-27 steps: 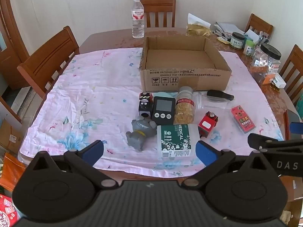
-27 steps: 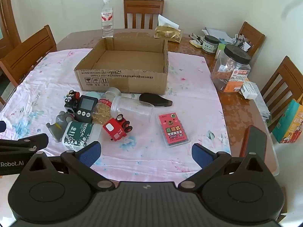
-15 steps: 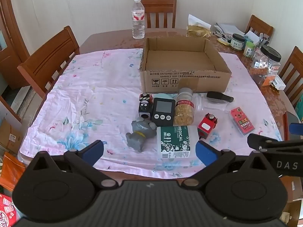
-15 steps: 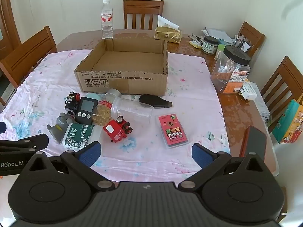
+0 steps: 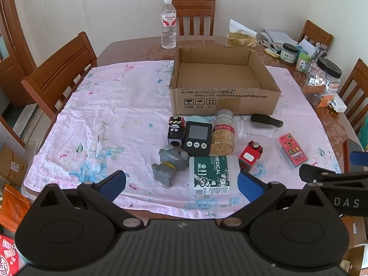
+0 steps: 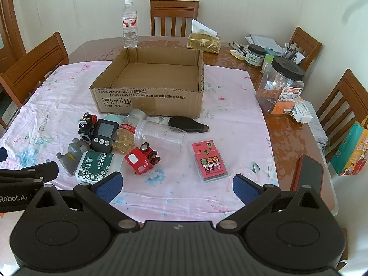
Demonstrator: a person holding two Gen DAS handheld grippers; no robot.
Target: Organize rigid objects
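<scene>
An open cardboard box (image 5: 224,101) (image 6: 149,102) stands empty on the pink floral cloth (image 5: 110,124). In front of it lie a green medical box (image 5: 210,174) (image 6: 95,166), a grey toy animal (image 5: 170,162), a black timer (image 5: 197,138) (image 6: 104,134), a black toy train (image 5: 176,130), a jar of capsules (image 5: 223,133), a clear jar (image 6: 161,134), a red toy train (image 5: 249,156) (image 6: 142,157), a black case (image 6: 187,124) and a pink card box (image 6: 209,161). My left gripper (image 5: 181,182) and right gripper (image 6: 176,185) hover open near the table's front edge, nothing between their fingers.
A water bottle (image 5: 168,24) stands behind the box. A tissue pack (image 6: 203,41), small jars and a large black-lidded jar (image 6: 279,87) crowd the right side. A phone (image 6: 309,176) lies by the right edge. Wooden chairs (image 5: 59,69) ring the table.
Both views have shifted only slightly; the objects on the cloth lie where they were and both grippers stay open.
</scene>
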